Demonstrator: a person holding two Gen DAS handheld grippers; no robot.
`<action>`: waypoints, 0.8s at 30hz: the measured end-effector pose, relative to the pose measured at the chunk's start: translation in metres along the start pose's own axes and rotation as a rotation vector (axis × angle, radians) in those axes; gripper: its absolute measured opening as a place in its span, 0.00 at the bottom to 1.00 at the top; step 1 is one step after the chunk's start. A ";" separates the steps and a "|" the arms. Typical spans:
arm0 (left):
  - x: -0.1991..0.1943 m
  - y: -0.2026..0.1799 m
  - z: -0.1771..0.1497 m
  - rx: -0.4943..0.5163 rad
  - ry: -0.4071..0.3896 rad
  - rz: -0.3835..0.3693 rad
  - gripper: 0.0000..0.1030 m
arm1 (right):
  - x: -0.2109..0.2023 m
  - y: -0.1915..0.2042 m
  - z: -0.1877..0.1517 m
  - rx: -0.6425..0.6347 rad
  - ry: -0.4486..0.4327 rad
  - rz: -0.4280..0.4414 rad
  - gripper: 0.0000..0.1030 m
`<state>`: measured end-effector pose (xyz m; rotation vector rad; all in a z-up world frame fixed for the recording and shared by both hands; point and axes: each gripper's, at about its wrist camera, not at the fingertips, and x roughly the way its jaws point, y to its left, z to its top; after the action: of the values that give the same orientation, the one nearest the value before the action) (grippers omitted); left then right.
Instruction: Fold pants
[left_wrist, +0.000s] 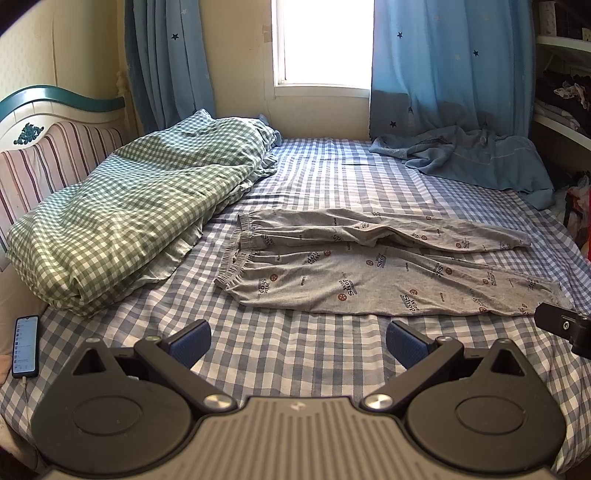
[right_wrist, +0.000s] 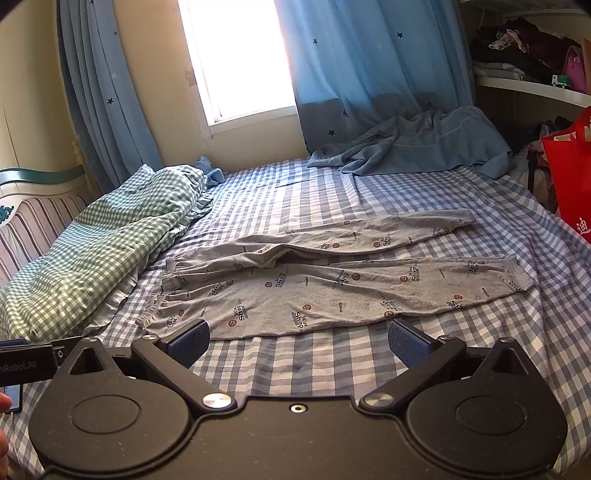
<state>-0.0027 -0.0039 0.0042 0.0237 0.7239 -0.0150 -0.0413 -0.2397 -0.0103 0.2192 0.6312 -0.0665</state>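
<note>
Spread left claw (left_wrist: 298, 343) faces unfolded grey pants (left_wrist: 384, 266).

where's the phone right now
In the left wrist view the phone lies at the far left near edge of the checked bed sheet, just below the green gingham duvet, left of the left gripper.
</note>
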 end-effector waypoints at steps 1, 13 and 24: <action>0.000 0.000 0.000 0.000 0.000 0.001 1.00 | -0.001 -0.001 -0.001 0.001 0.001 -0.001 0.99; 0.007 -0.002 0.001 0.003 0.029 0.007 1.00 | 0.008 -0.002 0.002 0.007 0.028 -0.009 0.99; 0.053 -0.022 0.010 -0.015 0.131 0.024 1.00 | 0.048 -0.022 0.011 -0.011 0.115 -0.009 1.00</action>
<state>0.0430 -0.0263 -0.0242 0.0194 0.8544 0.0151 0.0010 -0.2630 -0.0336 0.2105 0.7464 -0.0590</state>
